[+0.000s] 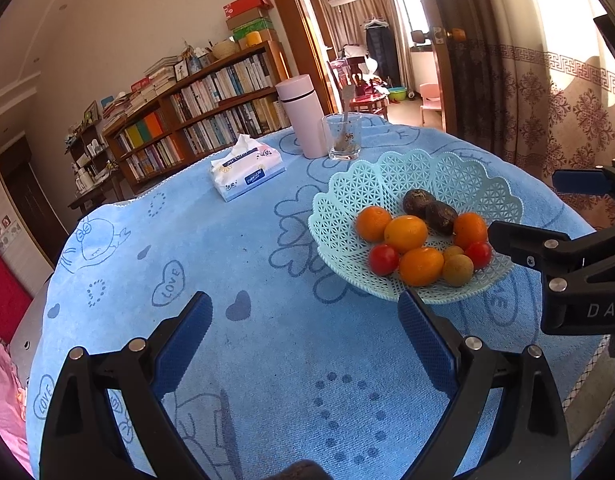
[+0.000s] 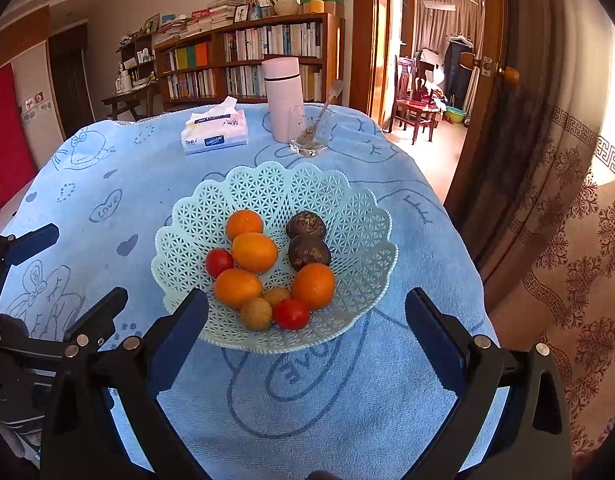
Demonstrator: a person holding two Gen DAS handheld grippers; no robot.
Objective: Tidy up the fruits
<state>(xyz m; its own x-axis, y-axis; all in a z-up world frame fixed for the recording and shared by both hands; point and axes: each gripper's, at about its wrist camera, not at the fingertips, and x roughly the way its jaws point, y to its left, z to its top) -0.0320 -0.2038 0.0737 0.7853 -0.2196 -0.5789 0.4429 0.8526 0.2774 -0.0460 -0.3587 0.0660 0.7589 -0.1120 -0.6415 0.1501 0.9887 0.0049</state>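
A blue towel (image 2: 107, 184) covers the table. On it rests a pale green lattice basket (image 2: 275, 184) holding 4 oranges (image 2: 254, 252), 2 dark fruits (image 2: 309, 253), 2 tomatoes (image 2: 291, 314) and 2 small tan fruits (image 2: 256, 313). The left gripper (image 1: 305, 312) and right gripper (image 2: 307, 308) hover near it, jaws spread wide, gripping nothing.

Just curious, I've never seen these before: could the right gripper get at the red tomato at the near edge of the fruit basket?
Probably yes. The right gripper is open, and the tomato lies uncovered near the basket's front rim, though a longan sits close beside it.
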